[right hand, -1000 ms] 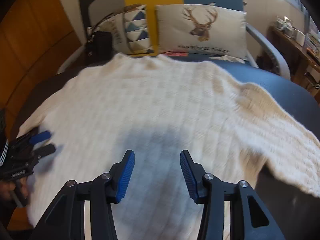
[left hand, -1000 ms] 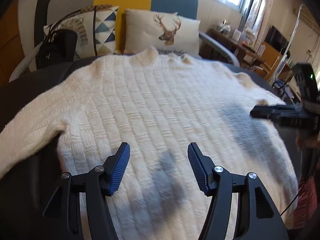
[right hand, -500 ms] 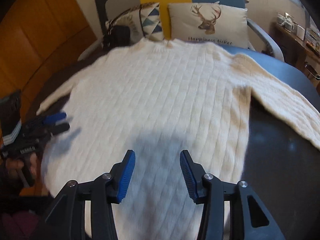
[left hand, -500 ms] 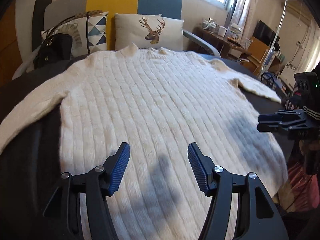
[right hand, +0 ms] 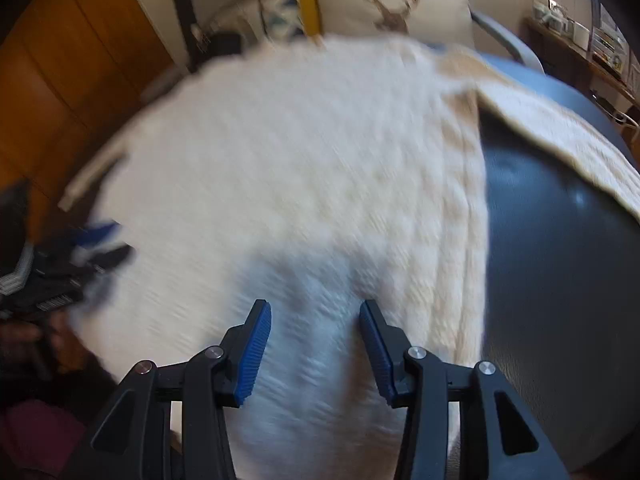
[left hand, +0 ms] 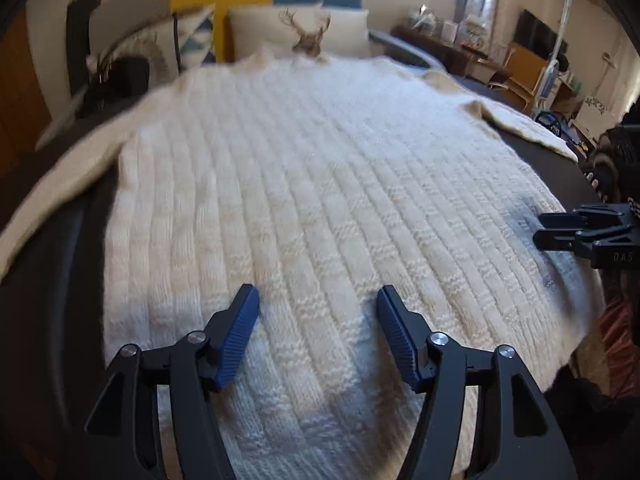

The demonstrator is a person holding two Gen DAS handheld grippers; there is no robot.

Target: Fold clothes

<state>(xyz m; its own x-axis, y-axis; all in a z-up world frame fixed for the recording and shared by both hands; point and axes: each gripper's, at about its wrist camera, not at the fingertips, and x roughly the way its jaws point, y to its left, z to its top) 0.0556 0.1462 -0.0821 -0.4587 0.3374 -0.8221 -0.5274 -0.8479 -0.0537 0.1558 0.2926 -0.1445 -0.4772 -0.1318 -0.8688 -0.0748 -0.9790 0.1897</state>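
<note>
A cream cable-knit sweater (left hand: 320,180) lies spread flat, face up, on a dark round table (left hand: 60,280), with its collar at the far side and both sleeves stretched outward. My left gripper (left hand: 318,294) hovers open over the sweater's lower left part with nothing between its fingers. My right gripper (right hand: 314,308) is open and empty too, above the lower right part of the sweater (right hand: 300,160), close to its side edge. Each view catches the other gripper side-on: the right gripper (left hand: 560,230) at the sweater's right border, the left gripper (right hand: 100,244) blurred at its left border.
Behind the table stands a sofa with a deer pillow (left hand: 304,32), a patterned pillow and a black bag (left hand: 124,76). A sideboard with small items (left hand: 440,36) runs along the right wall. Orange wood panelling (right hand: 60,80) is on the left. Bare dark tabletop (right hand: 560,280) lies right of the sweater.
Both grippers have drawn back from the sweater's middle toward its hem and come lower. The right view is now motion-blurred, shifted toward the sweater's right edge. Both stayed open.
</note>
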